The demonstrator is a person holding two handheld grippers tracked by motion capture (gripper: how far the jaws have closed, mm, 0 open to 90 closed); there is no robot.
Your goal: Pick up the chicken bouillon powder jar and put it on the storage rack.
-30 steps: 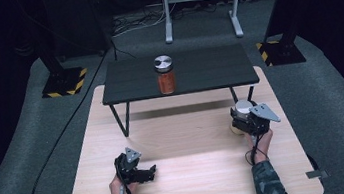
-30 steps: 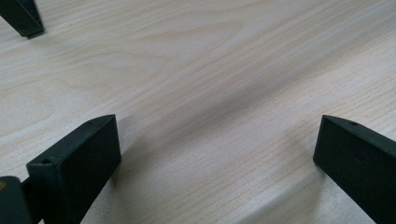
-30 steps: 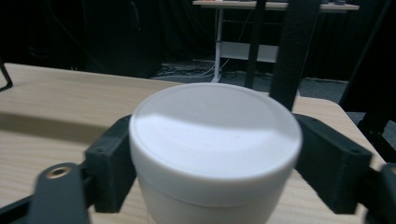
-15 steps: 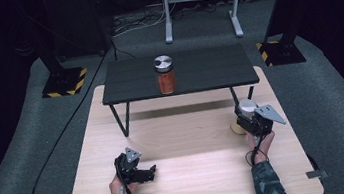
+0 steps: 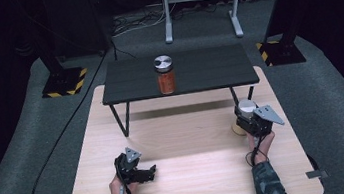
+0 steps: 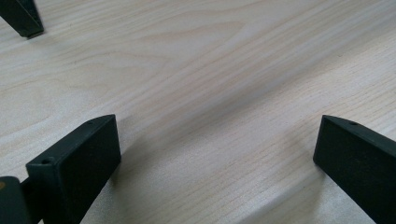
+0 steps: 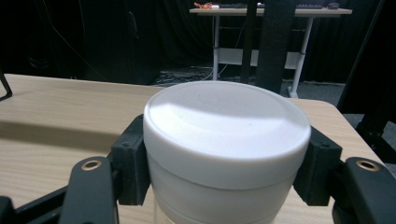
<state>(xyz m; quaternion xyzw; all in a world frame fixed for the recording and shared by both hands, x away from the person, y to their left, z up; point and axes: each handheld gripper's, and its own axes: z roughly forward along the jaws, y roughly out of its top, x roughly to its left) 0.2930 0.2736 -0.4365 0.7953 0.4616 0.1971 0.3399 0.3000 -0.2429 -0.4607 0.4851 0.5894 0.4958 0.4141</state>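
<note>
At the lower right of the high view, my right gripper (image 5: 245,121) has its jaws closed against the sides of a white round-lidded plastic jar (image 5: 246,108), which stands on the pale wooden tabletop (image 5: 191,140) near its right edge. In the right gripper view the black pads press the jar (image 7: 226,140) on both flanks just under the lid; whether its base touches the wood I can't quite make out. At lower left, my left gripper (image 5: 142,173) lies low over the board with its jaws spread wide and nothing between them, only bare wood grain showing in the left gripper view (image 6: 215,135). Across the upper middle stands a small black metal-legged side table (image 5: 207,69), and on it a glass jar with orange contents and a silver lid (image 5: 165,74), well apart from both grippers. One black leg (image 5: 121,119) of that table stands between it and my left gripper. A black cable (image 5: 60,147) curves over the grey floor at left.
</note>
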